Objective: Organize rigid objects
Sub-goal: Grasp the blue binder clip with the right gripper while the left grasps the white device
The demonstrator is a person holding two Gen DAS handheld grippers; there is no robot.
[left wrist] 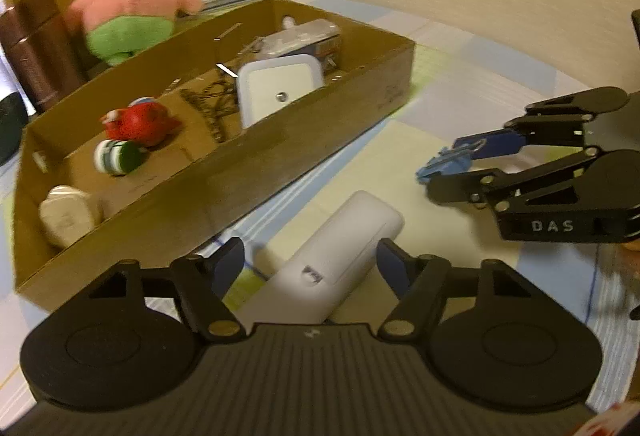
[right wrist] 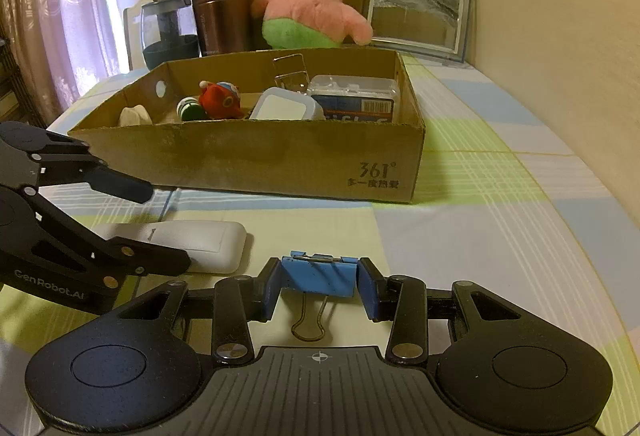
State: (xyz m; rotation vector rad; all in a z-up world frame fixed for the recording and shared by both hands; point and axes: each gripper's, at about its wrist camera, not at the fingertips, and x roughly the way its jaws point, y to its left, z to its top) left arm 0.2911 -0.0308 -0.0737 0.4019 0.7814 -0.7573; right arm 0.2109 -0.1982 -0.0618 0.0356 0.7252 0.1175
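Two grippers and a cardboard box on a checked table.

The right gripper (right wrist: 318, 282) has its fingers pressed on both sides of a blue binder clip (right wrist: 319, 275) near the front of the cardboard box (right wrist: 256, 160). The left gripper (left wrist: 310, 262) has its fingers spread wide around a white case (left wrist: 332, 256) lying on the table (right wrist: 500, 228), just in front of the box, not squeezing it.

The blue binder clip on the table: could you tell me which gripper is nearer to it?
Right. The right gripper brackets the blue binder clip; the left gripper straddles the white remote beside it.
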